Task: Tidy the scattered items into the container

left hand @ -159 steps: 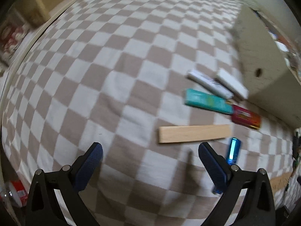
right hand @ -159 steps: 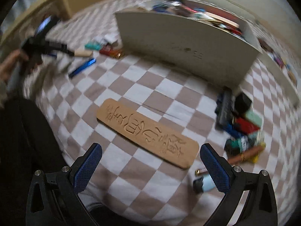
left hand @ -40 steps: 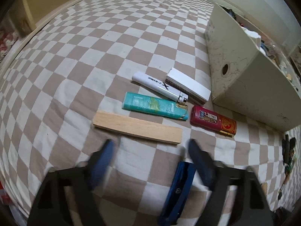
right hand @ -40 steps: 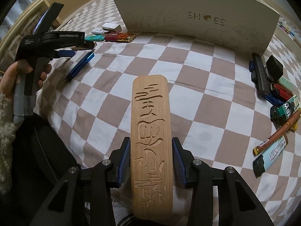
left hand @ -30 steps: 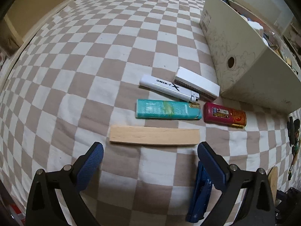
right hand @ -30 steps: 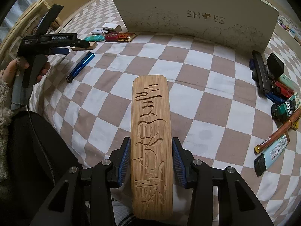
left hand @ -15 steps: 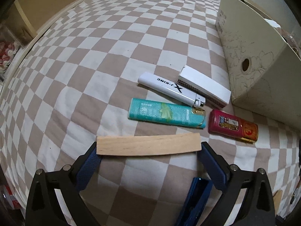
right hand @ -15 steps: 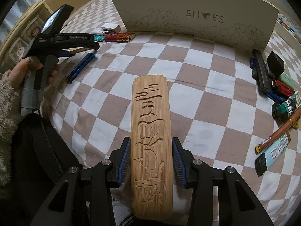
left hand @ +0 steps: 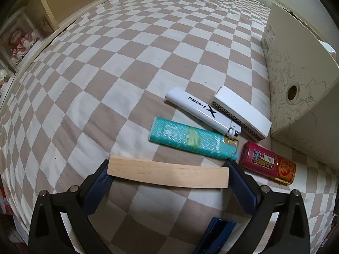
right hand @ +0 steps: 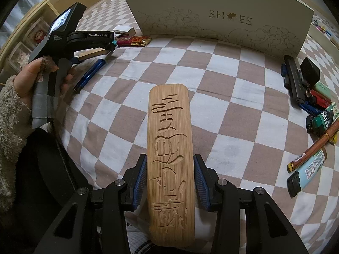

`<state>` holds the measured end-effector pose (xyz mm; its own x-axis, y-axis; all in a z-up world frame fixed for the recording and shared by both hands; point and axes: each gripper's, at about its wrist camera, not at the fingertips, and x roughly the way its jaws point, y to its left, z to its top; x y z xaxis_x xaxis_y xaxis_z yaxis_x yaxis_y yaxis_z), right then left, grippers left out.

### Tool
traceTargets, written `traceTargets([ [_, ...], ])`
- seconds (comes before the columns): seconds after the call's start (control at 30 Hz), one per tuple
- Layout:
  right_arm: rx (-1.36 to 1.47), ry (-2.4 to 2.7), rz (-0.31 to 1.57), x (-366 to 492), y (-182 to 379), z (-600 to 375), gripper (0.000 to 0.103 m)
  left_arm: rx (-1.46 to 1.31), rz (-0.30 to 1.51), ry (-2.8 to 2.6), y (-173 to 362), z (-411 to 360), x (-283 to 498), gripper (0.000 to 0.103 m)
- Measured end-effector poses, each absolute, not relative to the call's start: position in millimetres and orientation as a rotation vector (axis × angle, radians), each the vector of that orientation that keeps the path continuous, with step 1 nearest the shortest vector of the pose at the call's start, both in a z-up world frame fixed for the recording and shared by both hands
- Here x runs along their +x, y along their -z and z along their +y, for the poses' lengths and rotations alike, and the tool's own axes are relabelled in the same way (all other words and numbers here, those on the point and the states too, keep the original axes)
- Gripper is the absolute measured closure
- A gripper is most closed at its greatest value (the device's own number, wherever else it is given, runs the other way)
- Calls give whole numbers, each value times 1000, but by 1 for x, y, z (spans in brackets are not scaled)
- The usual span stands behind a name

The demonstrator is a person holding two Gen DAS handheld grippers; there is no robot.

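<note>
my right gripper [right hand: 170, 182] pinches the carved plank [right hand: 170, 160], left gripper [left hand: 168, 174] brackets the wood strip [left hand: 168, 171], lighters [left hand: 192, 140] still outside the shoe box [right hand: 218, 14].

The bedspread [left hand: 131, 67] is checked in beige-brown and white. On it lie a pale plain wooden strip [left hand: 168, 174], a teal lighter [left hand: 190, 140] with a light green patch, a white lighter [left hand: 201, 110] with black lettering, a white matchbox [left hand: 241, 112] with a speckled brown side, and a crimson lighter [left hand: 268, 163] with gold print. The shoe box [right hand: 218, 14] is cream with grey line-drawn flowers. The carved wooden plaque [right hand: 170, 163] is honey-brown, finely ribbed
</note>
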<state>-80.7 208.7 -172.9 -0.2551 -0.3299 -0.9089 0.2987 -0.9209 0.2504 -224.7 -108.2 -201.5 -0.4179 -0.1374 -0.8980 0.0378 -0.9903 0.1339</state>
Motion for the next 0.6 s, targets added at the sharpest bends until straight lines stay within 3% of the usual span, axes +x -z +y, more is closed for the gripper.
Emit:
traceTargets([
  [0.6,1606,2243,-100,-76,162,220,59,1640,-201,2709,171,-99,-169,2],
])
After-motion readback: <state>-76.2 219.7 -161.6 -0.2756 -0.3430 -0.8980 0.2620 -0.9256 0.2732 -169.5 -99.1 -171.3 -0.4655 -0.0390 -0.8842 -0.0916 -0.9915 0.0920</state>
